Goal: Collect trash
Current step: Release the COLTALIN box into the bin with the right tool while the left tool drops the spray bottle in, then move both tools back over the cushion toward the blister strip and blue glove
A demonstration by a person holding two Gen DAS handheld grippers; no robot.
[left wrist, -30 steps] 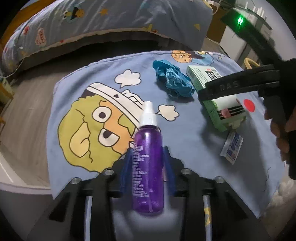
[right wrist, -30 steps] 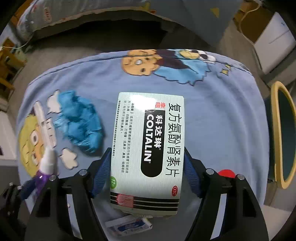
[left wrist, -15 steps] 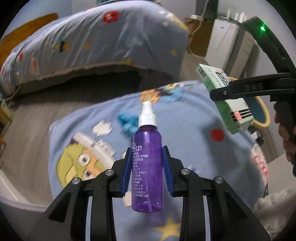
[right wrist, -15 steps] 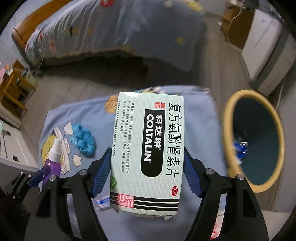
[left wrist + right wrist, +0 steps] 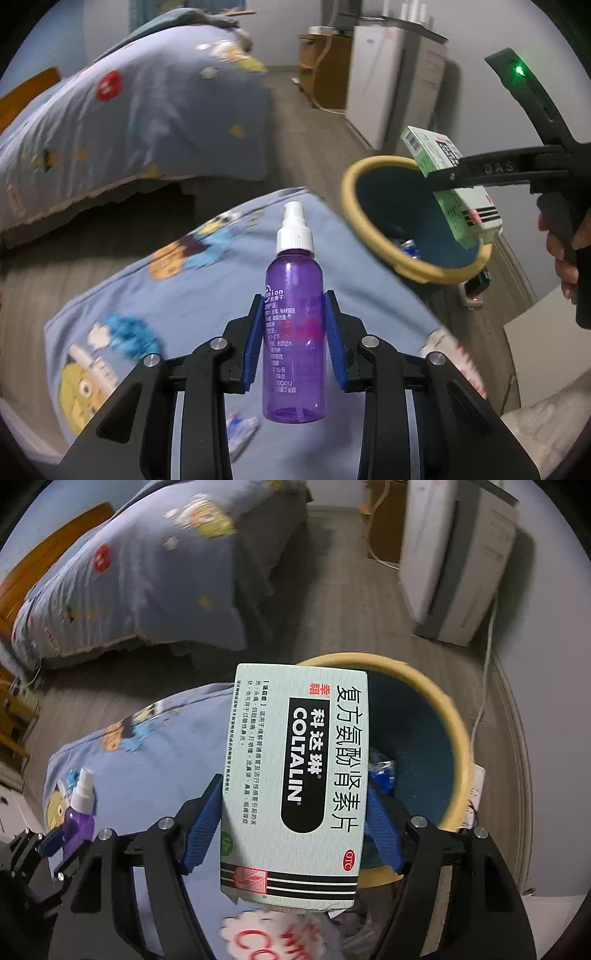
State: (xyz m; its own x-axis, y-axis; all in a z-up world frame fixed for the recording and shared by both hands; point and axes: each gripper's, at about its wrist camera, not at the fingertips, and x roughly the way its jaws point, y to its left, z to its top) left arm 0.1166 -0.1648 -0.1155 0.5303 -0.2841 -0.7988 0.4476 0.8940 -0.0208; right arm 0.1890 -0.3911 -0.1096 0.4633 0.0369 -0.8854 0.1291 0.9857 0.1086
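Both claws clamped — left claw, right claw.

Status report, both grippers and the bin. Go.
Left gripper shut on purple spray bottle. Right gripper shut on medicine box, at the yellow-rimmed bin. Nothing in the way.

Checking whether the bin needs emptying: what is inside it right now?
Inside the bin, some blue and white wrappers lie near the bottom. The medicine box held in front hides the bin's left part, so more may be there.

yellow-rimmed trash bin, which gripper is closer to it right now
Right. The right gripper holds the Coltalin medicine box over the yellow-rimmed trash bin. The left gripper, holding the purple spray bottle, is over the blue cartoon blanket beside it.
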